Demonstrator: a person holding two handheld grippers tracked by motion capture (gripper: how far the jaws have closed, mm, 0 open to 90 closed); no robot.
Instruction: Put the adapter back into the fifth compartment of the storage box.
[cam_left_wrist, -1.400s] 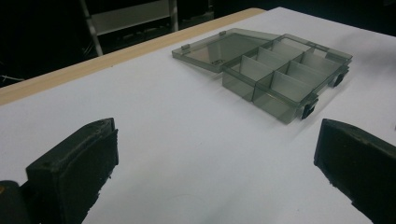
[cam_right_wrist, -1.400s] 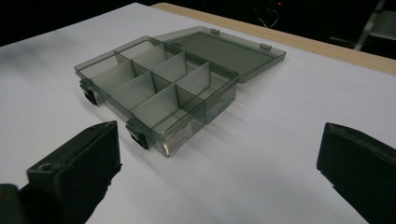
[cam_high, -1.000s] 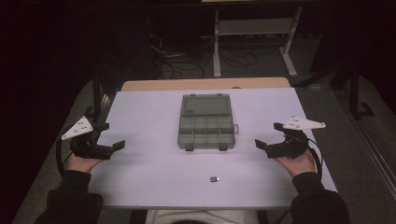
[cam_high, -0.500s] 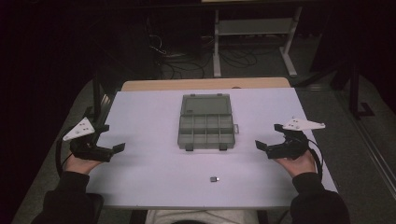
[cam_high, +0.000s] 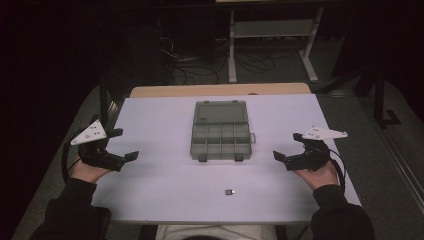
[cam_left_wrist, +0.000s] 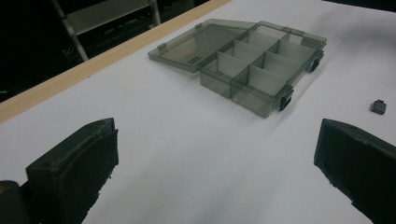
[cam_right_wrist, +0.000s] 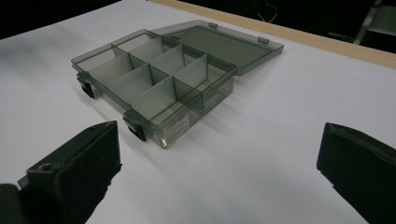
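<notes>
Your left gripper (cam_high: 118, 145) rests at the left edge of the table (cam_high: 165, 190), its jaws spread wide with nothing between them; in the left gripper view the two black jaws frame only bare white tabletop. Your right gripper (cam_high: 288, 146) mirrors it at the right edge, jaws likewise parted and empty, as the right gripper view confirms. Each gripper carries a grey three-cornered plate on top, and each is held by a hand (cam_high: 90, 171) in a dark sleeve entering from the bottom of the high view; your right hand (cam_high: 316, 175) sits under its gripper near the table's right edge. Between the two grippers, well apart from both, lies a translucent grey compartment box (cam_high: 220, 141) at the table's centre, divided into two rows of four compartments, all of which appear empty. Its lid (cam_high: 221, 111) is swung fully open and lies flat on the table on the far side of the box, joined at two hinges. Two dark latches (cam_left_wrist: 286, 99) project from the near front wall of the box. A small dark block-shaped piece (cam_high: 229, 191) lies on the tabletop nearer to you than the box, apart from it and roughly midway between the grippers.
</notes>
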